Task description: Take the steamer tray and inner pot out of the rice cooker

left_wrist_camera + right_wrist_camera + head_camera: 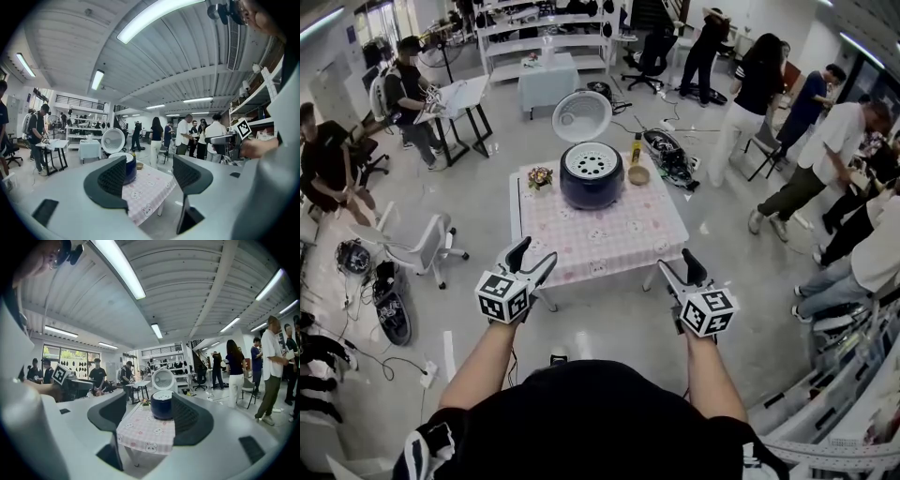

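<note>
left gripper (pixel 537 250) and right gripper (pixel 676 260) both gape wide, empty; steamer tray (pixel 592 161) looks light, stiff, slick; I'd pinch its rim

Rice cooker (pixel 131 170) half hidden behind left tongs (pixel 150 176); inner pot unseen beneath steamer tray (pixel 592 161).

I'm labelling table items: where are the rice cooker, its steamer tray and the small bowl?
rice cooker (pixel 591 193), head view, dark front wall.
steamer tray (pixel 592 161), head view, white perforated face.
small bowl (pixel 638 175), head view, its middle.
</note>
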`<action>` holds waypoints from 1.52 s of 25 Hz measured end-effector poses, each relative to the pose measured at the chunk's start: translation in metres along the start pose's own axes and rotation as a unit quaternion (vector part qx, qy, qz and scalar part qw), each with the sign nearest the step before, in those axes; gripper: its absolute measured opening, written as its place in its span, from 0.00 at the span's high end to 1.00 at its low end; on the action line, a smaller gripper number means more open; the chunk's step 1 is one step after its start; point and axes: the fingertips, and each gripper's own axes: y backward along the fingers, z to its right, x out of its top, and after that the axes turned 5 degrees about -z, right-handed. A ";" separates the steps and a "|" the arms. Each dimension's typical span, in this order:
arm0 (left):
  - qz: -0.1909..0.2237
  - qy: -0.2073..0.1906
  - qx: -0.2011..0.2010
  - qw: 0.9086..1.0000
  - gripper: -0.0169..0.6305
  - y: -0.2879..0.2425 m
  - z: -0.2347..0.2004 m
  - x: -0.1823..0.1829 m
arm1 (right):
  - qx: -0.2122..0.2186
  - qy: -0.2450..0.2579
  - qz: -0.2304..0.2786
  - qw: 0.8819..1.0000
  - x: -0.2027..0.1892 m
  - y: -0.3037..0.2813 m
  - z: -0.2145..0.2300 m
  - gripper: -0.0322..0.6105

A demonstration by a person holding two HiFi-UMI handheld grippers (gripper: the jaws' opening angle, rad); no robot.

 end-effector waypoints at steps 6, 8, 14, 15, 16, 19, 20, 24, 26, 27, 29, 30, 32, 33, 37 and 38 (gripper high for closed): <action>0.003 -0.002 -0.006 1.000 0.48 -0.016 -0.012 0.005 | -0.002 -0.008 -0.005 1.000 -0.001 -0.016 0.008 0.47; 0.001 -0.002 -0.010 1.000 0.48 -0.025 -0.019 0.004 | -0.008 -0.010 -0.007 1.000 -0.002 -0.025 0.011 0.47; -0.004 0.006 -0.022 1.000 0.48 -0.062 -0.053 -0.001 | -0.018 -0.013 -0.017 1.000 -0.001 -0.063 0.025 0.46; -0.004 0.006 -0.025 1.000 0.48 -0.070 -0.060 0.001 | -0.020 -0.013 -0.019 1.000 0.001 -0.072 0.028 0.46; -0.004 0.006 -0.028 1.000 0.48 -0.078 -0.067 0.003 | -0.021 -0.013 -0.020 0.999 0.003 -0.082 0.031 0.46; -0.007 0.003 -0.031 0.999 0.48 -0.101 -0.095 0.006 | -0.026 -0.013 -0.024 0.999 0.012 -0.114 0.038 0.46; -0.010 -0.003 -0.030 0.999 0.48 -0.107 -0.104 0.007 | -0.028 -0.014 -0.025 0.999 0.015 -0.124 0.040 0.46; -0.016 -0.012 -0.042 0.999 0.48 -0.135 -0.138 0.021 | -0.037 -0.022 -0.028 0.999 0.030 -0.160 0.045 0.47; -0.015 -0.011 -0.051 0.999 0.48 -0.150 -0.153 0.025 | -0.042 -0.023 -0.027 0.999 0.035 -0.179 0.048 0.47; -0.016 -0.012 -0.055 0.998 0.48 -0.158 -0.160 0.026 | -0.044 -0.022 -0.026 0.998 0.037 -0.187 0.049 0.47; -0.016 -0.013 -0.062 0.998 0.48 -0.171 -0.171 0.028 | -0.049 -0.021 -0.026 0.998 0.039 -0.202 0.052 0.47; -0.016 -0.013 -0.065 0.998 0.48 -0.177 -0.177 0.029 | -0.051 -0.020 -0.027 0.998 0.040 -0.209 0.053 0.47; -0.018 -0.012 -0.071 0.997 0.48 -0.189 -0.190 0.032 | -0.056 -0.022 -0.030 0.998 0.043 -0.223 0.056 0.47; -0.019 -0.011 -0.074 0.997 0.48 -0.196 -0.196 0.033 | -0.059 -0.022 -0.032 0.998 0.045 -0.229 0.059 0.47; -0.018 -0.008 -0.086 0.996 0.48 -0.216 -0.221 0.037 | -0.067 -0.017 -0.035 0.997 0.052 -0.258 0.062 0.47; -0.019 -0.009 -0.089 0.996 0.48 -0.219 -0.227 0.037 | -0.068 -0.017 -0.038 0.997 0.052 -0.264 0.061 0.47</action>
